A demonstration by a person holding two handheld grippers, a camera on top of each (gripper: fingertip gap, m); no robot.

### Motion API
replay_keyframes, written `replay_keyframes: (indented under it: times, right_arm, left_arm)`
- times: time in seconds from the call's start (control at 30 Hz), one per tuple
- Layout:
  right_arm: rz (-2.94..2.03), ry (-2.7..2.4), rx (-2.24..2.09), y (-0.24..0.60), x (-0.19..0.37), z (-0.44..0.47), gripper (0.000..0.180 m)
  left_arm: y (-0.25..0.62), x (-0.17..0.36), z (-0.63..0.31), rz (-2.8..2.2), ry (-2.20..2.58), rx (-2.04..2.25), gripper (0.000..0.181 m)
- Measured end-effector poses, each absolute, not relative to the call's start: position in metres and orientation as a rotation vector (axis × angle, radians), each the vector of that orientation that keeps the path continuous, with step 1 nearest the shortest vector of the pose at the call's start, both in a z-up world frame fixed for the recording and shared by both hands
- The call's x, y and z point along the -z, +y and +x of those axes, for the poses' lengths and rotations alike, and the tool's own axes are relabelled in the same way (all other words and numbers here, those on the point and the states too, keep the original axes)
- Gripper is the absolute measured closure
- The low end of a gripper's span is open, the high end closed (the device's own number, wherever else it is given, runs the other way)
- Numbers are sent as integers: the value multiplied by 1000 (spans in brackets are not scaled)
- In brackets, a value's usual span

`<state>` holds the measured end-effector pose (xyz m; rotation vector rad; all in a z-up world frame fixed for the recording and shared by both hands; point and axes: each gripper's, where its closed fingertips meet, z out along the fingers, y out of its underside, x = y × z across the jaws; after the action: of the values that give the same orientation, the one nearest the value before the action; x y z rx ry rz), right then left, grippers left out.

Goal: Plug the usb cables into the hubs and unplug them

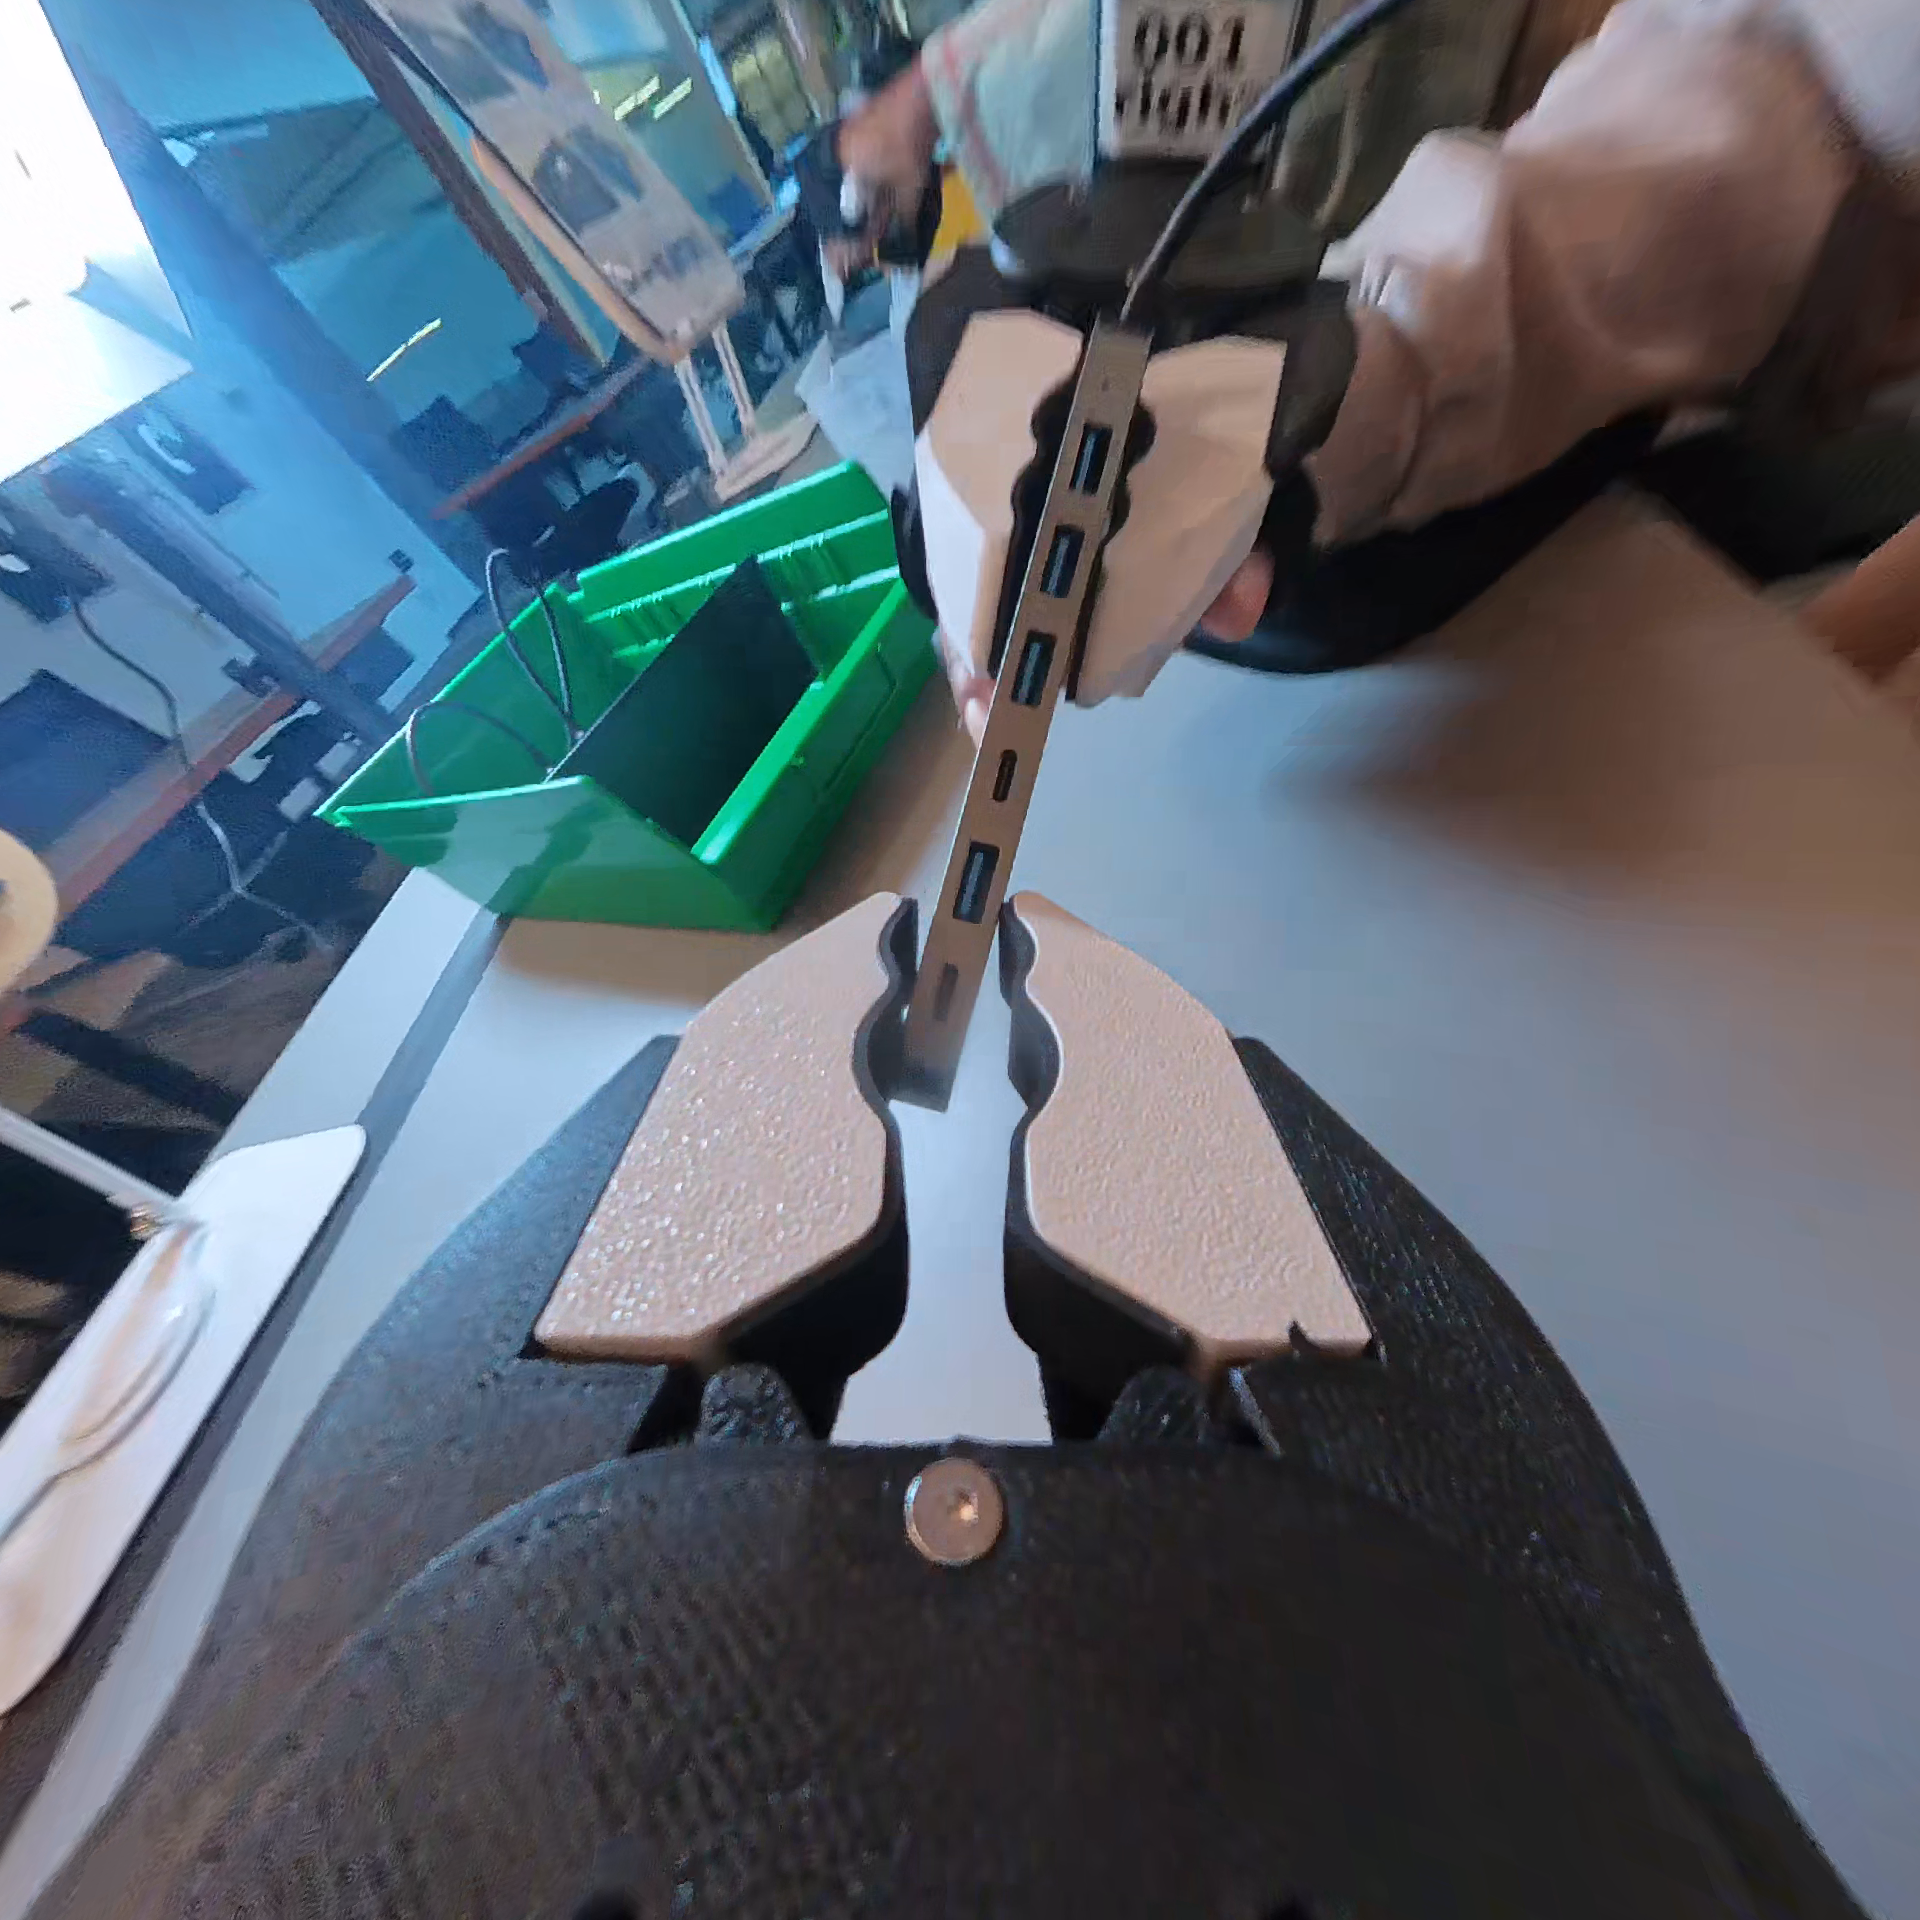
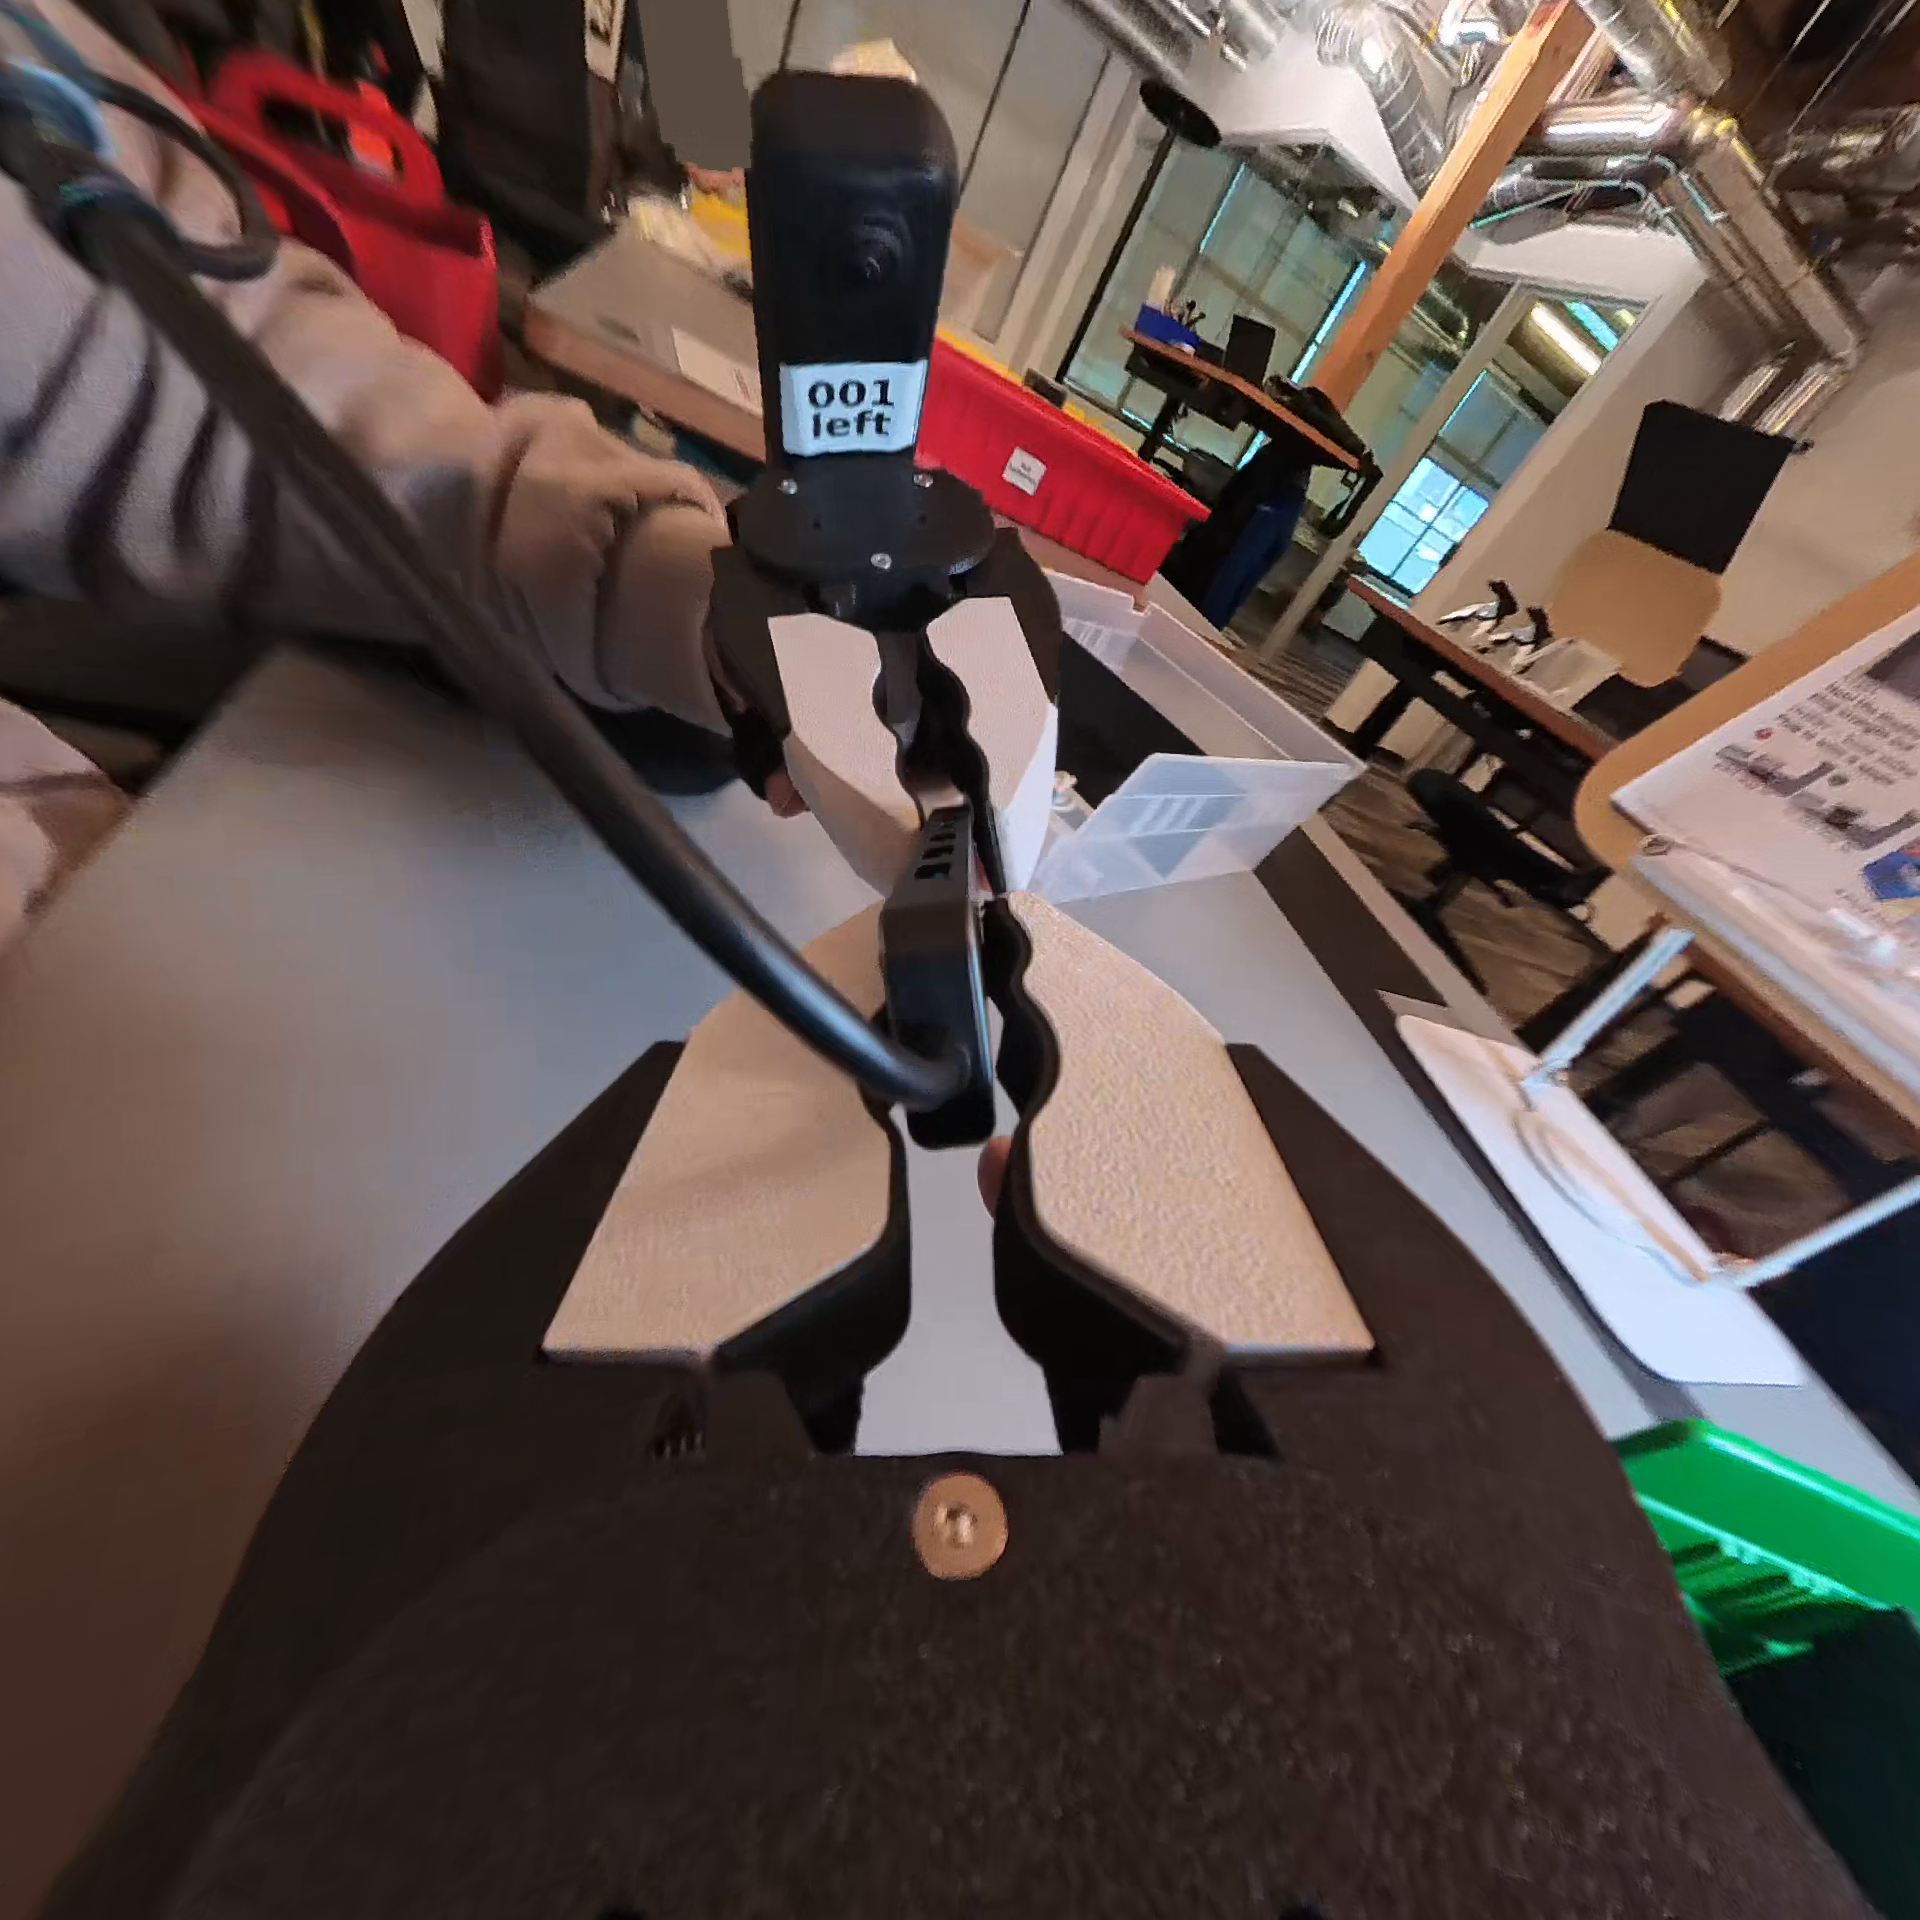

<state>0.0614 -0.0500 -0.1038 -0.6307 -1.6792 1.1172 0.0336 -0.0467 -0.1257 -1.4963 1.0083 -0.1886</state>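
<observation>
A slim grey USB hub [image 1: 1023, 665] with several empty ports along its edge is held in the air over the grey table [image 1: 1507, 1091]. My left gripper [image 1: 956, 914] is shut on its near end. My right gripper [image 1: 1044, 675], with a gloved hand behind it, is shut on the far part, where the black cable [image 1: 1226, 166] leaves. In the right wrist view, my right gripper [image 2: 940, 914] clamps the hub [image 2: 935, 997]. The hub's cable [image 2: 520, 675] bends away to the left. The left gripper [image 2: 956, 821] grips the far end. No plug is in any port.
A green bin [image 1: 582, 831] with a black divider and loose cables stands on the table beyond the hub, and shows at the right edge in the right wrist view [image 2: 1766, 1538]. A clear plastic box [image 2: 1195, 821] and a white lamp base [image 2: 1558, 1164] sit near the table edge.
</observation>
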Motion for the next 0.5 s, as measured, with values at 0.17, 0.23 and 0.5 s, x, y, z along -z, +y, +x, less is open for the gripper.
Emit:
replay_keyframes:
  times: [0.17,0.23,0.5]
  right_arm:
    - [-536,-1667,-997,-58,100,62,167]
    - [-516,-1664,-1008,-63,98,63,167]
    - [-478,-1749,-928,-76,117,57,158]
  left_arm:
    - [-46,132,36,-1499,1076,91,167]
    - [-51,131,40,-1468,1089,150,168]
    - [-59,140,58,-1441,1195,152,170]
